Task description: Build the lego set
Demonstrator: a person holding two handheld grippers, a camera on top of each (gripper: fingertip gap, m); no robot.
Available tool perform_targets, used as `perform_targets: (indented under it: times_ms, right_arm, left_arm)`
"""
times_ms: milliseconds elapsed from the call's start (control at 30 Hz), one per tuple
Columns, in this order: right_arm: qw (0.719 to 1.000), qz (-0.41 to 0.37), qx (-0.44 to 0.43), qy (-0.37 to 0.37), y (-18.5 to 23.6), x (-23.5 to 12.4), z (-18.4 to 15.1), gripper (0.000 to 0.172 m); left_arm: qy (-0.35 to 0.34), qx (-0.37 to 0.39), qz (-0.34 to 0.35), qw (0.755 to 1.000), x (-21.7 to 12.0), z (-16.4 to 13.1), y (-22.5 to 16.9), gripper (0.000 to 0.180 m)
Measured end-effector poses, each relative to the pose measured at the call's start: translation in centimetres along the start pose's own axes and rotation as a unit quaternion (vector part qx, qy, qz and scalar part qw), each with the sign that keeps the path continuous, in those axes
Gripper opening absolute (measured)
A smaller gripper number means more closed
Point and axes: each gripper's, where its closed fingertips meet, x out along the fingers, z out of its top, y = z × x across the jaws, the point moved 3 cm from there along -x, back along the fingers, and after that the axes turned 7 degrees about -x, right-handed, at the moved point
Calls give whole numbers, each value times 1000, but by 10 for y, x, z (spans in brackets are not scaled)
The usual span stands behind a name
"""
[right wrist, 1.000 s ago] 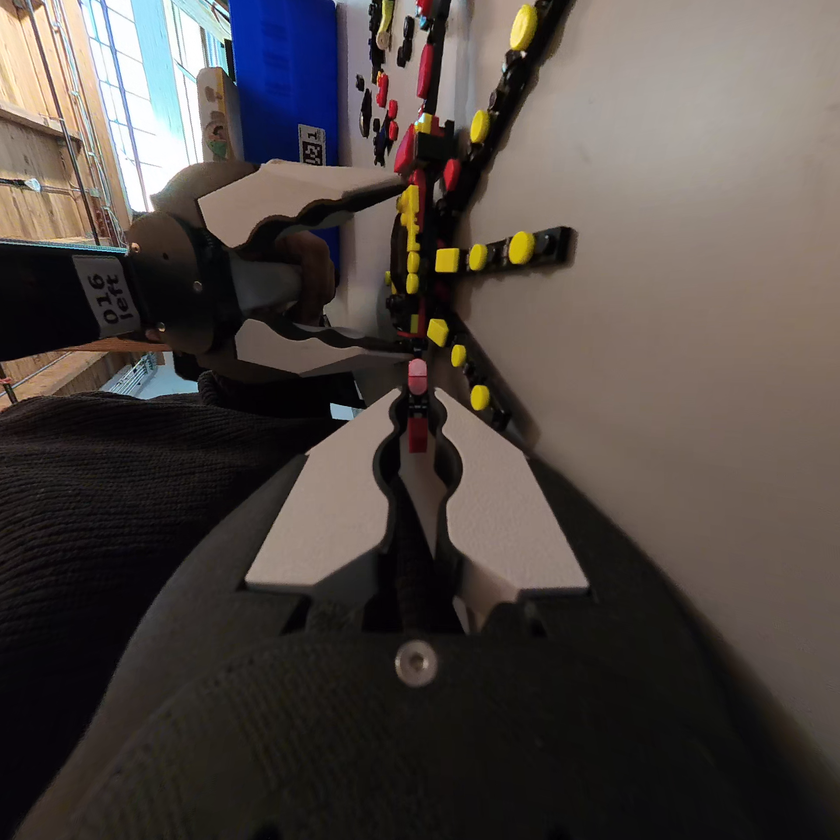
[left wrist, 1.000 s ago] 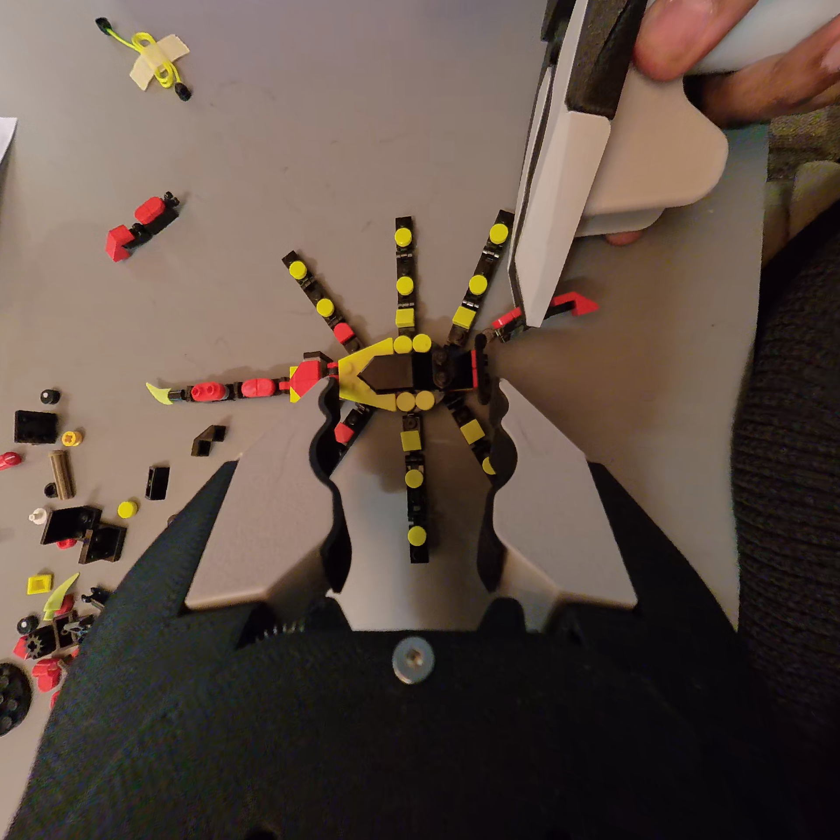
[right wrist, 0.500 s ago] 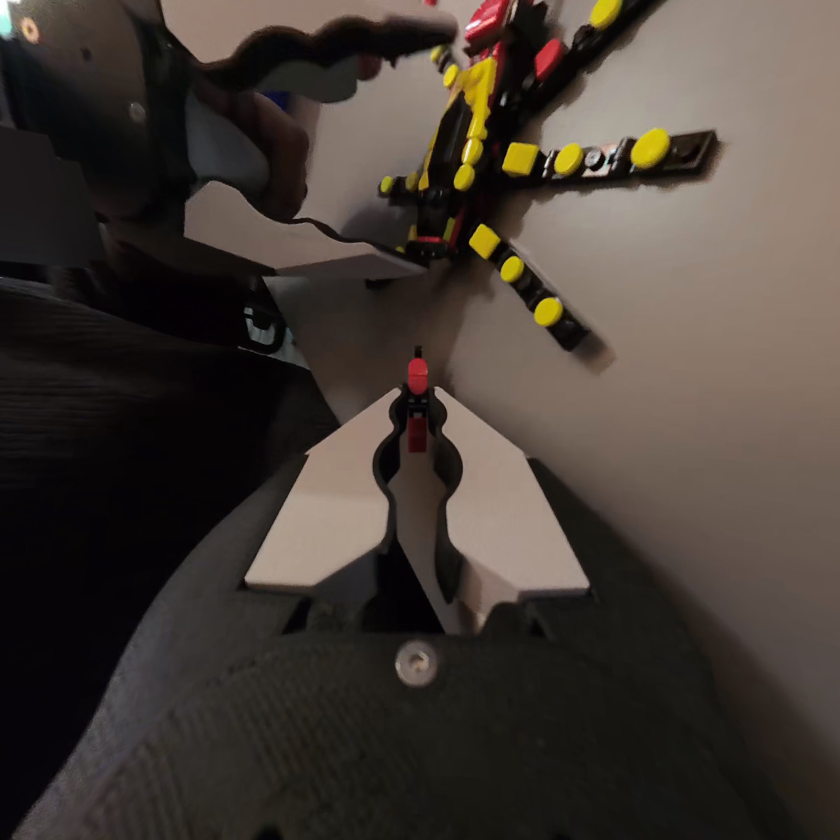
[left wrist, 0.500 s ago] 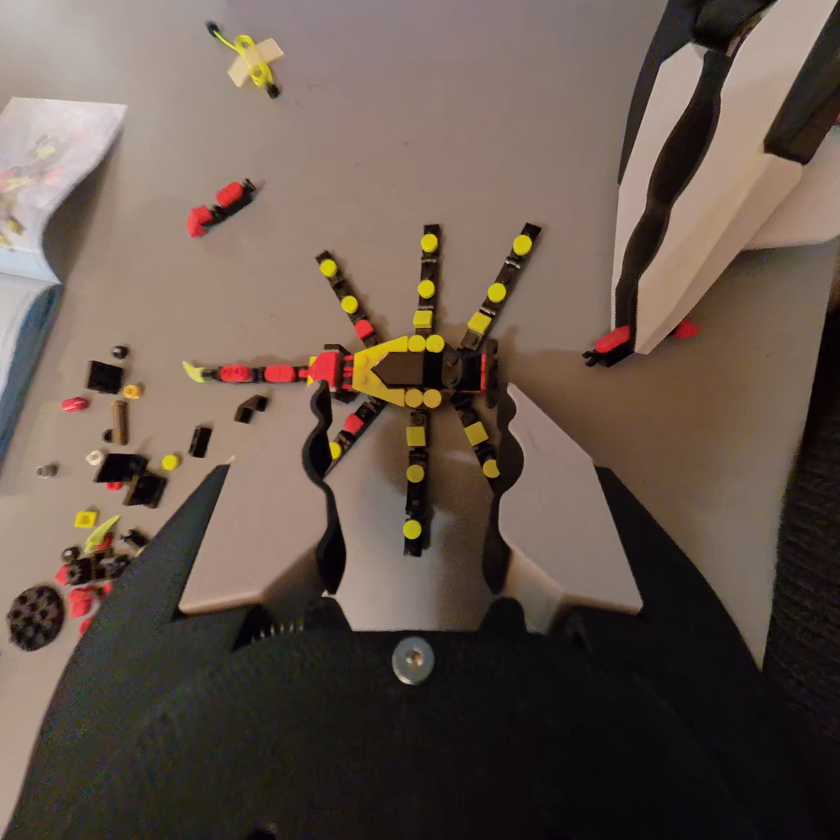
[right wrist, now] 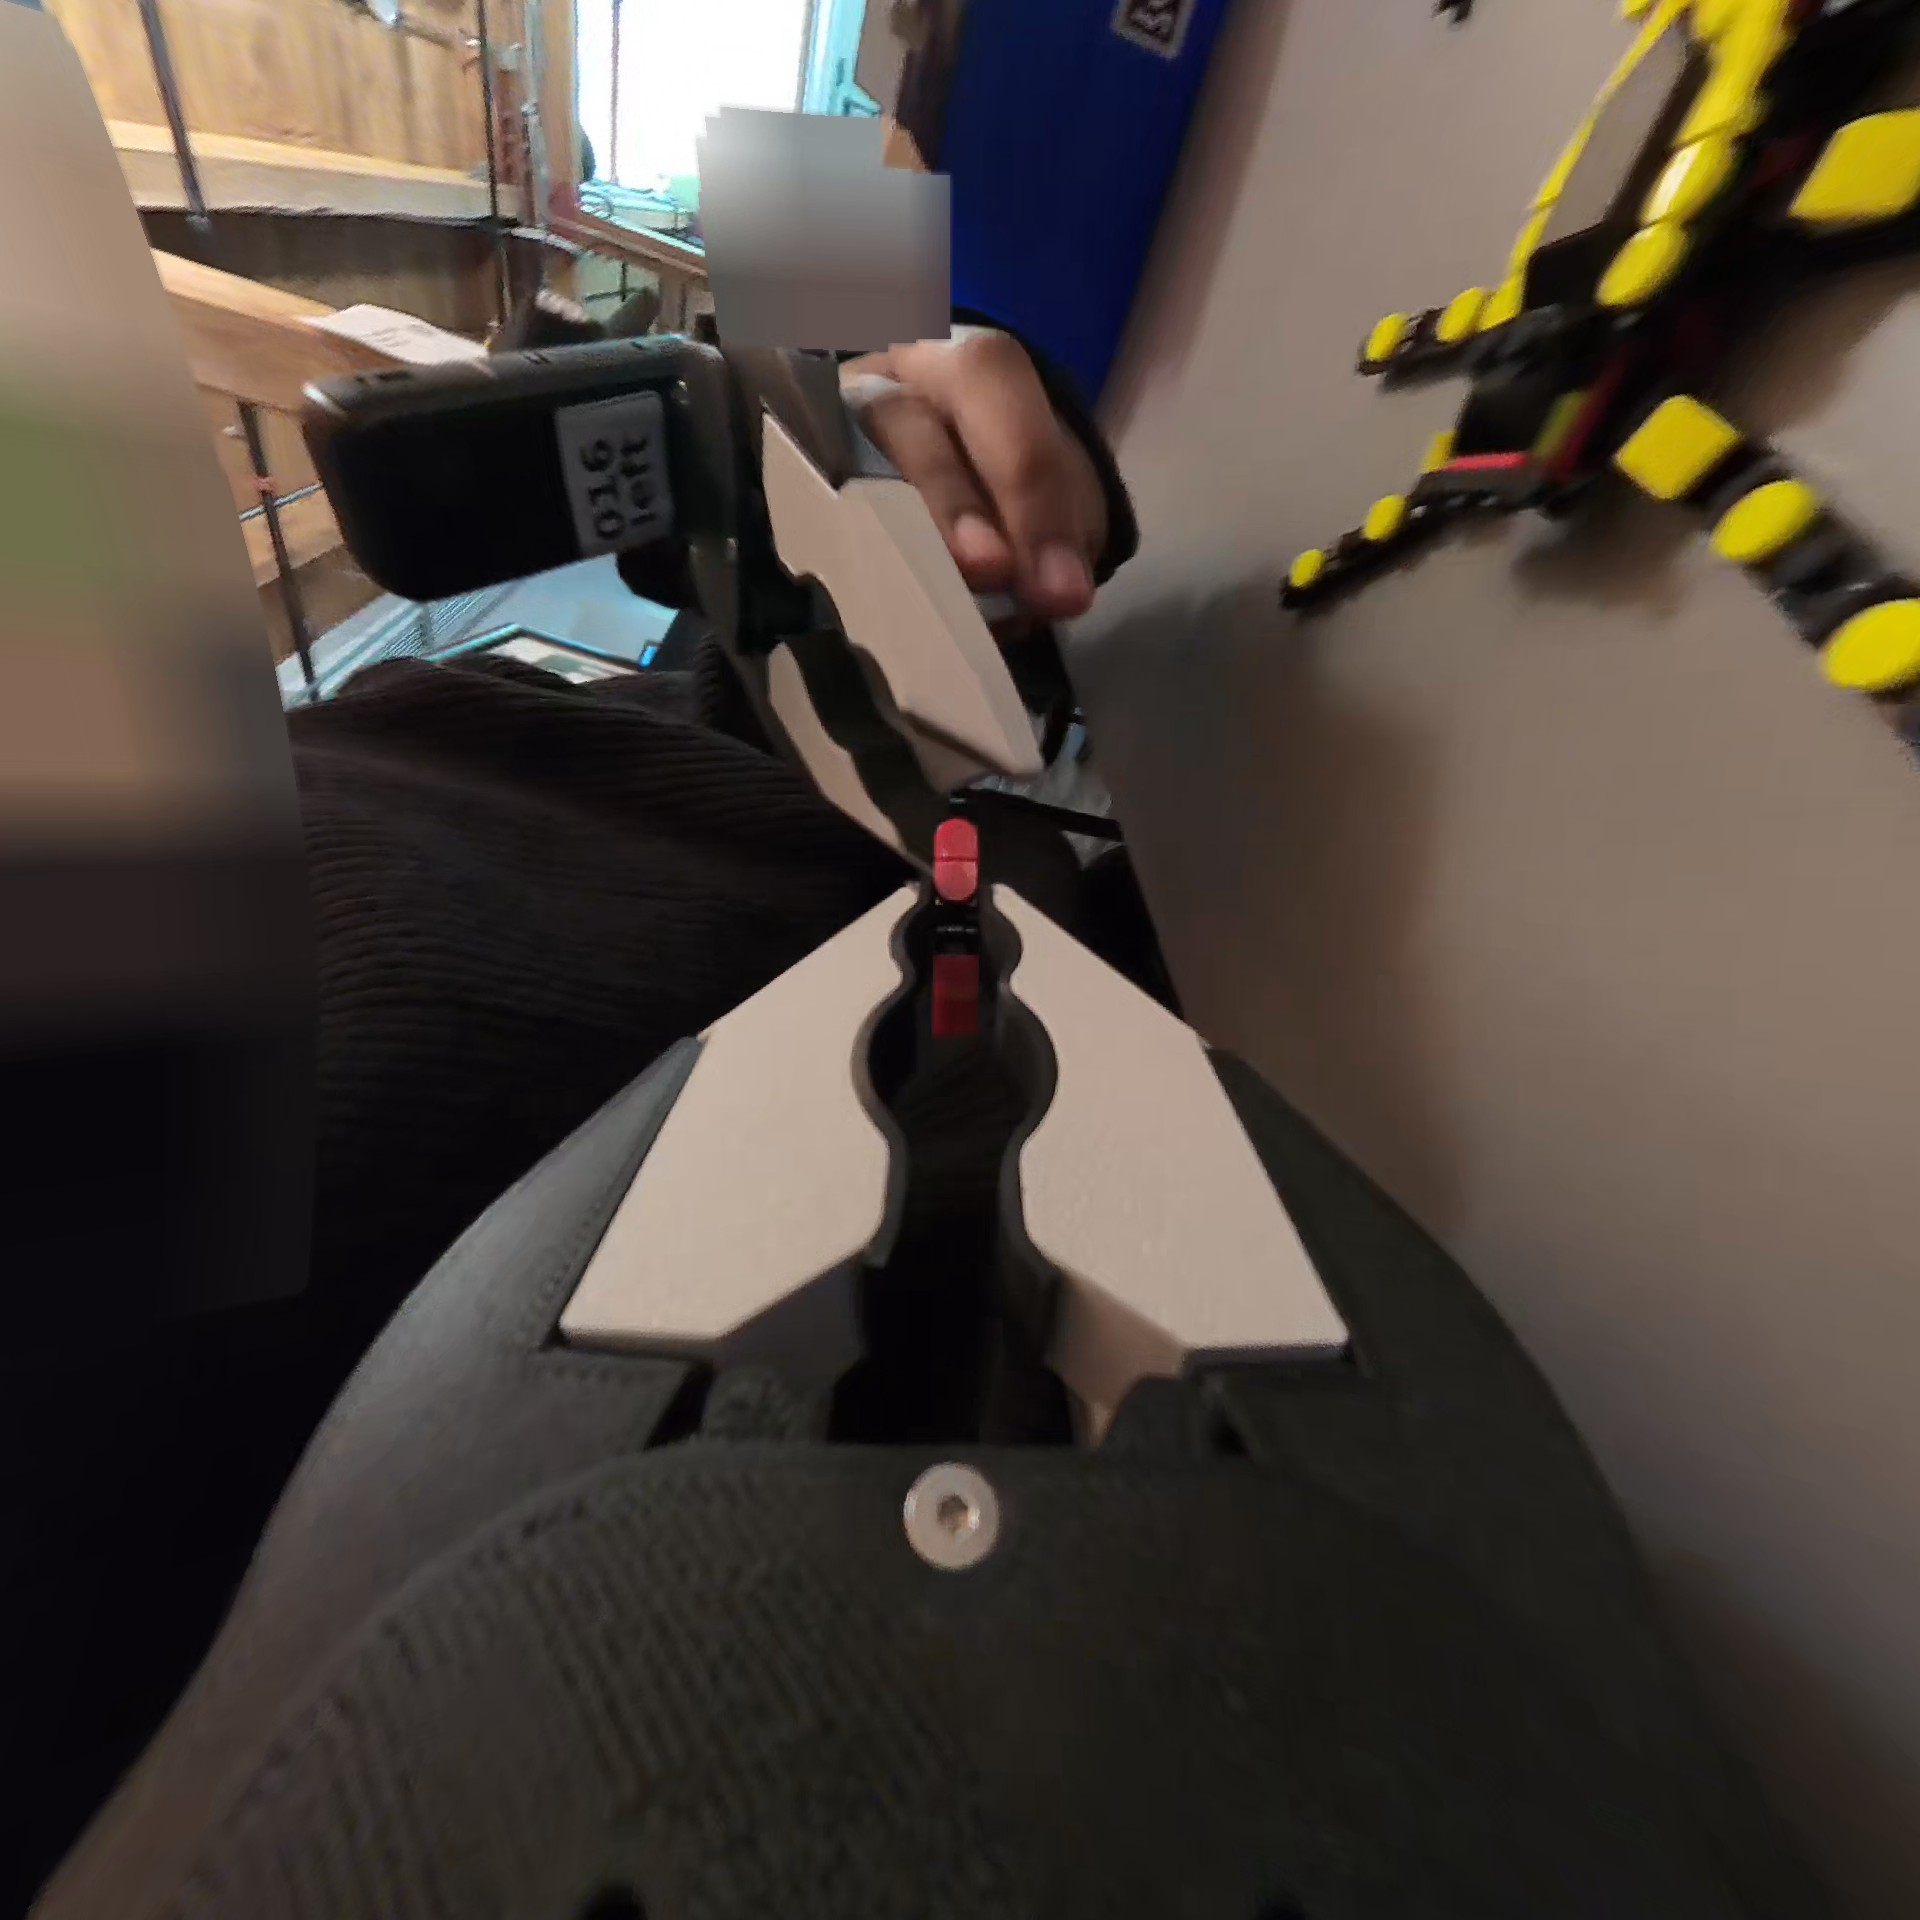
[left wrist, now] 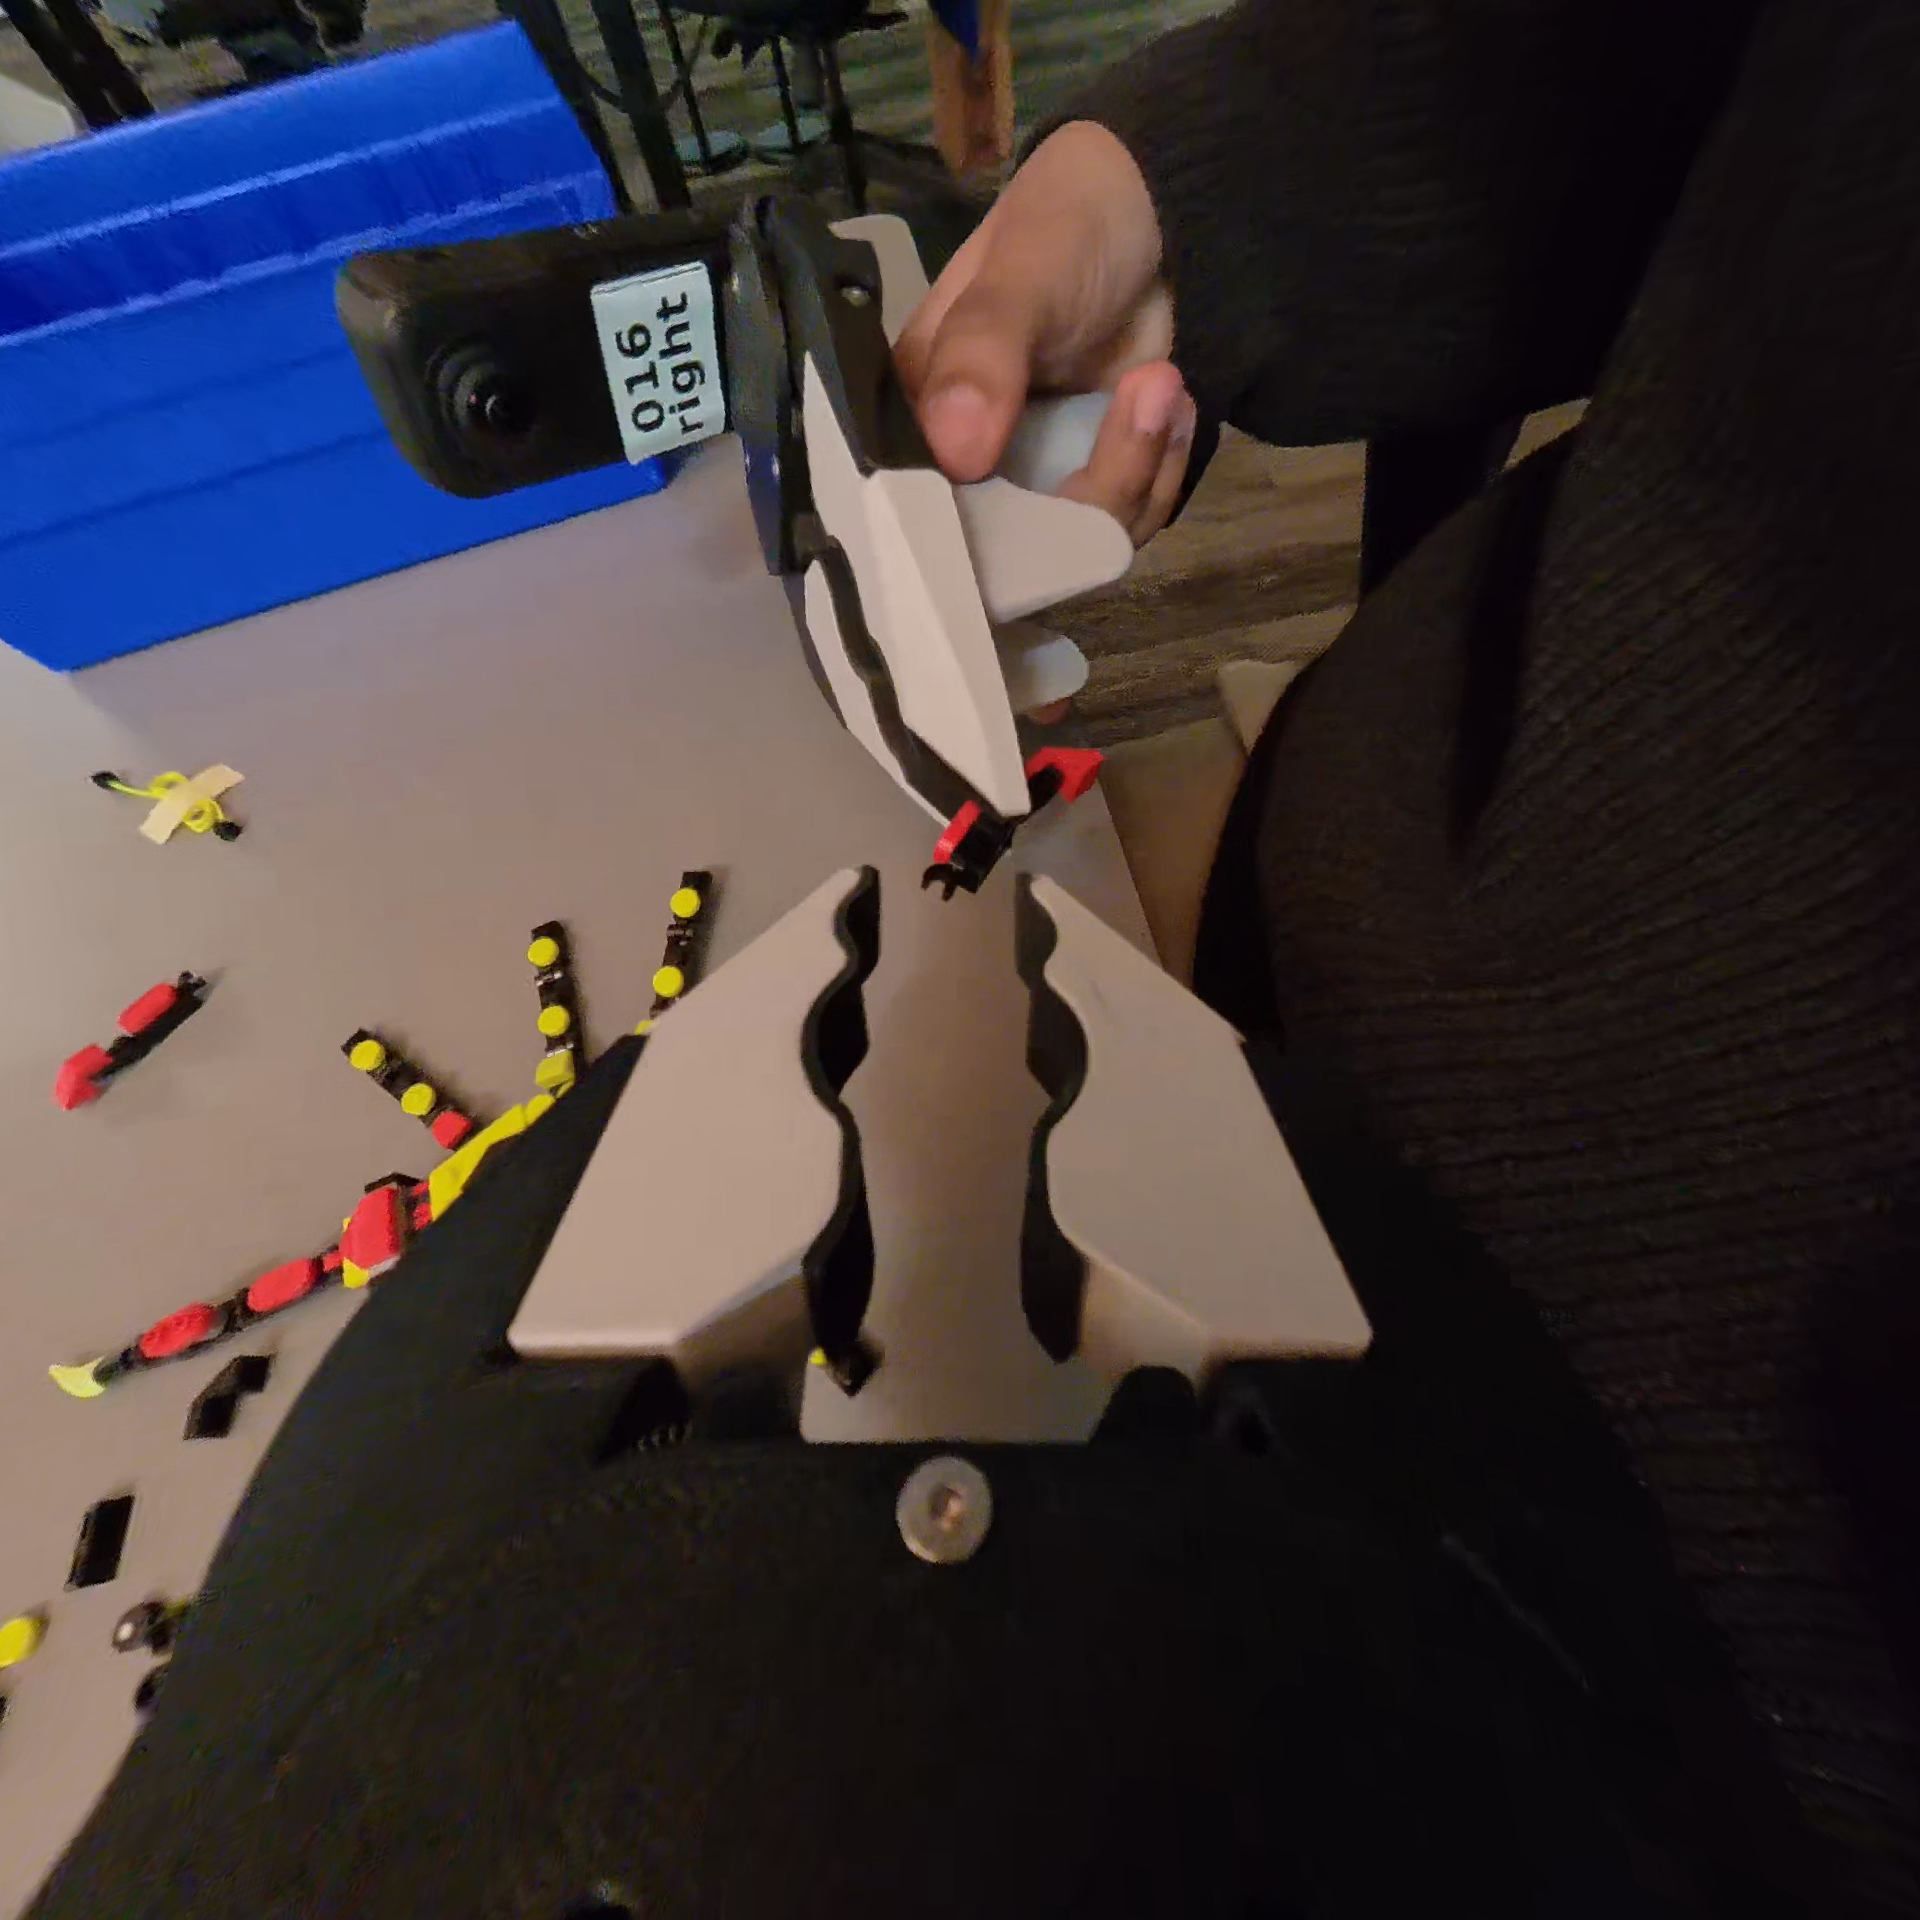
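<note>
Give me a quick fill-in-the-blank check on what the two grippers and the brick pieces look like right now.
1. The right gripper is shut on a small red and ____ brick piece.
2. The left gripper is open and holds ____.
3. The bin at the back of the table is ____.
4. The round studs on the spider-like model are ____.

Missing words: black; nothing; blue; yellow
</note>
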Motion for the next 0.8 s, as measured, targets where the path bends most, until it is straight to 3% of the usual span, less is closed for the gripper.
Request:
perform_targets:
  times_ms: [67, 200, 300, 400, 500, 633, 700, 800]
  right_arm:
    - [1000, 4, -1, 1, 2, 0, 0, 6]
    - [1000, 14, 7, -14, 3, -2, 3, 7]
    - [998, -8, -18, -56, 2, -10, 16, 31]
    - [988, -50, -105, -99, 9, -23, 32, 43]
    - [945, -124, -285, -106, 27, -26, 42, 50]
    - [841, -265, -470, -46, 24, -18, 37, 41]
    - [826, -278, -489, -25, 21, -12, 33, 38]
    - [834, -266, -484, -13, 18, -6, 30, 35]
  left_arm:
    - [-15, 10, -4, 1000, -1, 5, -4, 11]
    - [-20, 13, -5, 1000, -3, 7, -4, 7]
    - [-21, -6, 1, 1000, -2, 7, 1, 7]
    - [-26, -28, 14, 999, -3, 4, 9, 7]
    - [-35, -68, 8, 997, -5, 3, 16, 7]
    - [-61, -117, -13, 991, -10, 6, 22, 7]
    - [-68, -129, -20, 989, -11, 6, 23, 7]
    - [-72, -122, -24, 990, -12, 6, 22, 7]
